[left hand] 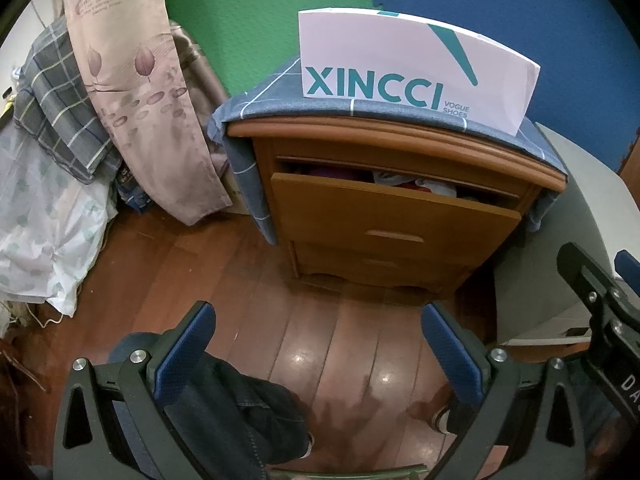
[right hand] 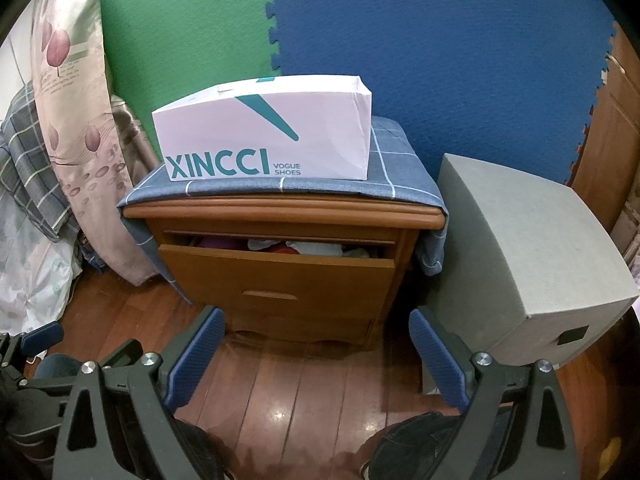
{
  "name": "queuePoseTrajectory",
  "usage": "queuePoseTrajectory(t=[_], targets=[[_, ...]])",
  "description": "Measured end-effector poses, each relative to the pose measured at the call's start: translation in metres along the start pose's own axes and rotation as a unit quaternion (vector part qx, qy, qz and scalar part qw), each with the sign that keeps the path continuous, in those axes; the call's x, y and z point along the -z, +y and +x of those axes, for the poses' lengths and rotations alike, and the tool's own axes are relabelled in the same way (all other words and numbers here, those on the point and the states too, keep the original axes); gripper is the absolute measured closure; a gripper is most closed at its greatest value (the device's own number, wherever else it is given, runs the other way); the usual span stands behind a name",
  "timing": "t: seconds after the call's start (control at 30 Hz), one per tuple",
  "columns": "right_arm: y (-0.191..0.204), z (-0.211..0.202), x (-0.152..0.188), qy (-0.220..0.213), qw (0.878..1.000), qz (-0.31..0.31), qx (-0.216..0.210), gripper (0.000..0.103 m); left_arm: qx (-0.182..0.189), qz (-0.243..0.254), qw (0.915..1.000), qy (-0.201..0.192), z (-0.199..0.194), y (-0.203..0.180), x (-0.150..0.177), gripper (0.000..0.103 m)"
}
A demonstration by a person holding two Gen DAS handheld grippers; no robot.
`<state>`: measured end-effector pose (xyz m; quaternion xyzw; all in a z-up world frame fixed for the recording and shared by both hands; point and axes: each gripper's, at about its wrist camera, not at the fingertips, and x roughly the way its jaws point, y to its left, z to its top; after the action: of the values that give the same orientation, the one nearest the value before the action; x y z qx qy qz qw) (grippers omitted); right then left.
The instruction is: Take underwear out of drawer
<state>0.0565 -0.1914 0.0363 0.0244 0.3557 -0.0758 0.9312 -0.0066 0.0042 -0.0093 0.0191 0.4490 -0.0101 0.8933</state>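
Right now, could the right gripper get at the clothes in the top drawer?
Probably yes. The right gripper is open, with bare floor between it and the top drawer, which is pulled partly out, leaving a narrow gap above the clothes. It may need opening wider first.

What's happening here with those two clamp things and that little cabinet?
A person holds two grippers, left gripper and right gripper, both open and empty, hovering over the wooden floor in front of a nightstand. Its top drawer is pulled partly out, with clothes showing inside. Nothing has been picked out yet. A shoe box sits on top.
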Motion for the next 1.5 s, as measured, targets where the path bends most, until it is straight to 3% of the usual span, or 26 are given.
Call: queuePoseTrajectory(t=[1.5], targets=[[0.0021, 0.0012, 0.0035, 0.002, 1.000, 0.001, -0.001, 0.007, -0.006, -0.003, 1.0000, 0.006, 0.0027, 0.0023, 0.0004, 0.001]])
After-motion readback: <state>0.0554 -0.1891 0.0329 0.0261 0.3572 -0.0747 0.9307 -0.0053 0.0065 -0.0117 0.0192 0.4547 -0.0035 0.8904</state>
